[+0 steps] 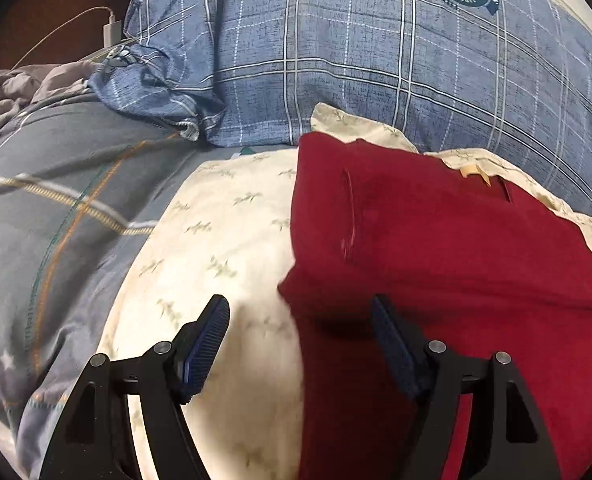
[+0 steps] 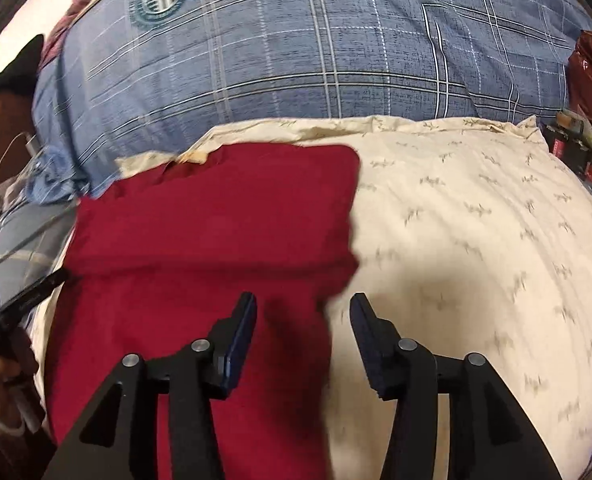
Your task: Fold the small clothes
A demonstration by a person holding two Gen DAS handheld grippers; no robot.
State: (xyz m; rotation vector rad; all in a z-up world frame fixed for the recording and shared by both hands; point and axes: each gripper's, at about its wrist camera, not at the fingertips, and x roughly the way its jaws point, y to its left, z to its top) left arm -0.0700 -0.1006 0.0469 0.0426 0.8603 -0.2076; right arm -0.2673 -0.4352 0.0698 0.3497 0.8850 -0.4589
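A dark red garment (image 1: 435,248) lies flat on a cream cloth with a leaf print (image 1: 224,240), and a folded layer covers its far part. My left gripper (image 1: 299,308) hovers open over the garment's left edge: one pad is over the cream cloth, the other over the red fabric. Nothing is between its fingers. In the right wrist view the same red garment (image 2: 216,216) fills the left half. My right gripper (image 2: 303,302) stands open above its right edge, gripping nothing.
A blue plaid quilt with a round emblem (image 1: 375,48) rises behind the cream cloth. Grey-blue bedding (image 1: 56,208) lies at the left, with a white charger and cable (image 1: 112,28) beyond it. A red plastic bag (image 2: 591,76) and clutter sit at the right. A hand (image 2: 0,380) shows at the left edge.
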